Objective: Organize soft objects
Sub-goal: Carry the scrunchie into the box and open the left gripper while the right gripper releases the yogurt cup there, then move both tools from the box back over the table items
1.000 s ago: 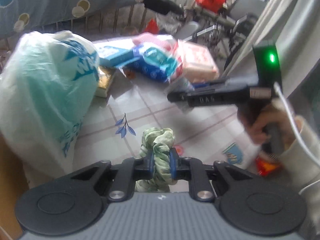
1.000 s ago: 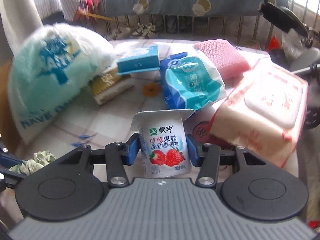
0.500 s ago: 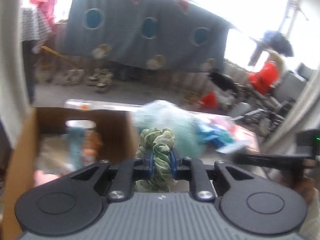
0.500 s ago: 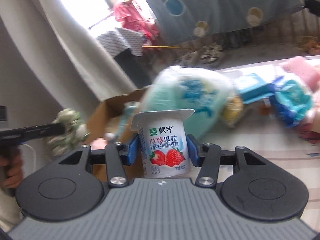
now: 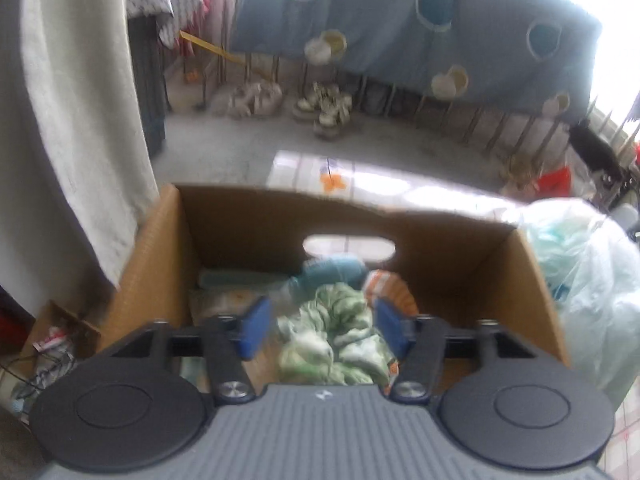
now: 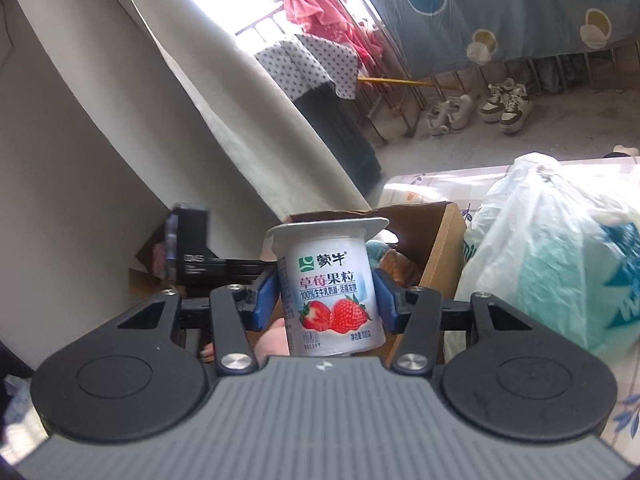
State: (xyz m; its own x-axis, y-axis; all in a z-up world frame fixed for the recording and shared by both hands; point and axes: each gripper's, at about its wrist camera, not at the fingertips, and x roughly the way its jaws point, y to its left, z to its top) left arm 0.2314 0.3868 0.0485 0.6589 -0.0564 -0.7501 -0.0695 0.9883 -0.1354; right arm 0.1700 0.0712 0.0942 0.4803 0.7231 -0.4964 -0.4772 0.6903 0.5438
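Left gripper (image 5: 320,330) just opened, jaws apart over cardboard box (image 5: 148,280); green scrunchie (image 5: 336,340) loose between pads, no clear long axis. Right gripper (image 6: 326,300) clamped on strawberry yogurt cup (image 6: 330,292), upright, lid up, nr box.

scrunchie (image 5: 336,336): green and white, crumpled, lying loose between the wide-apart jaws, touching neither pad, over the open box | box (image 5: 520,280): brown cardboard, sitting open-topped below and ahead of the jaws | yogurt cup (image 6: 330,292): white, strawberry label, sitting upright, being squeezed between the other jaws
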